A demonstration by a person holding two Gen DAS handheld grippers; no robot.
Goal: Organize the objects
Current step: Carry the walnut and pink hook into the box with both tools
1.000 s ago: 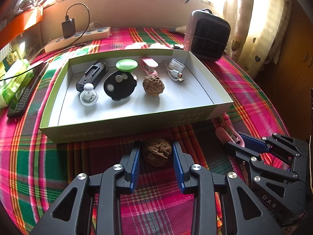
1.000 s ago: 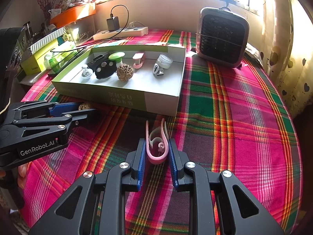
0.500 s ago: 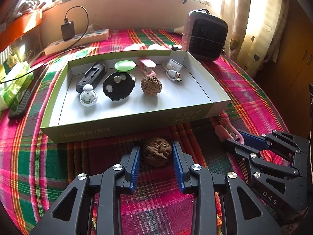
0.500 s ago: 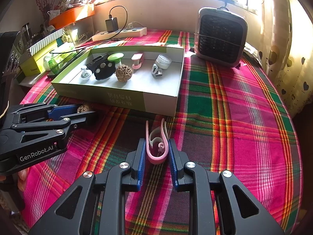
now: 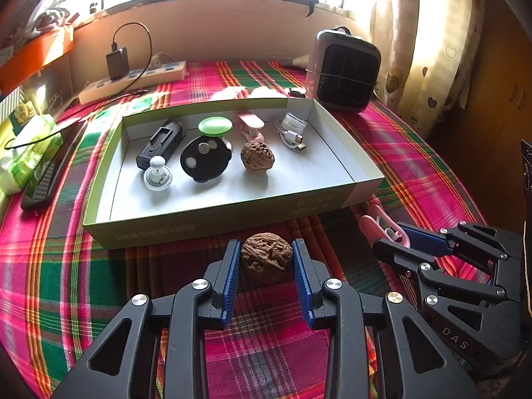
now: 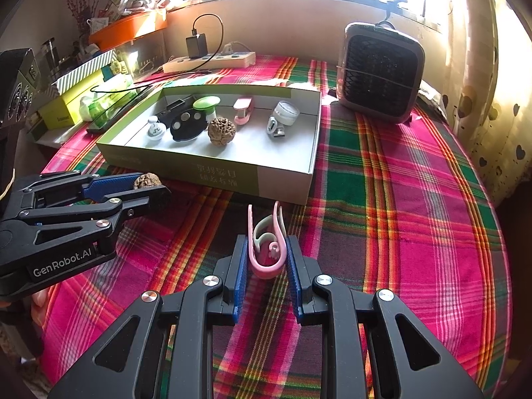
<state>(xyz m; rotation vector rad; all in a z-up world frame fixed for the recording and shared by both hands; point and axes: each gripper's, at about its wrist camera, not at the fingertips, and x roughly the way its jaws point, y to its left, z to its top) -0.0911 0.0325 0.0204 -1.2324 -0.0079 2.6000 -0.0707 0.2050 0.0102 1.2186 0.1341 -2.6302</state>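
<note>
Two grips are set: the left hand-held gripper (image 5: 266, 259) clamps a walnut (image 5: 266, 261) on the tabletop, box (image 5: 199, 226) at twelve o'clock; the right hand-held gripper (image 6: 267, 259) pinches a pink clip (image 6: 267, 249). Round shell could roll free; springy clip could squirt out.

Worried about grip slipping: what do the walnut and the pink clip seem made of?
Walnut: natural hard shell, matt brown, deeply wrinkled, so likely grippy. Pink clip: seemingly smooth moulded plastic with a slight sheen and thin curved arms, probably springy and more slippery.
</note>
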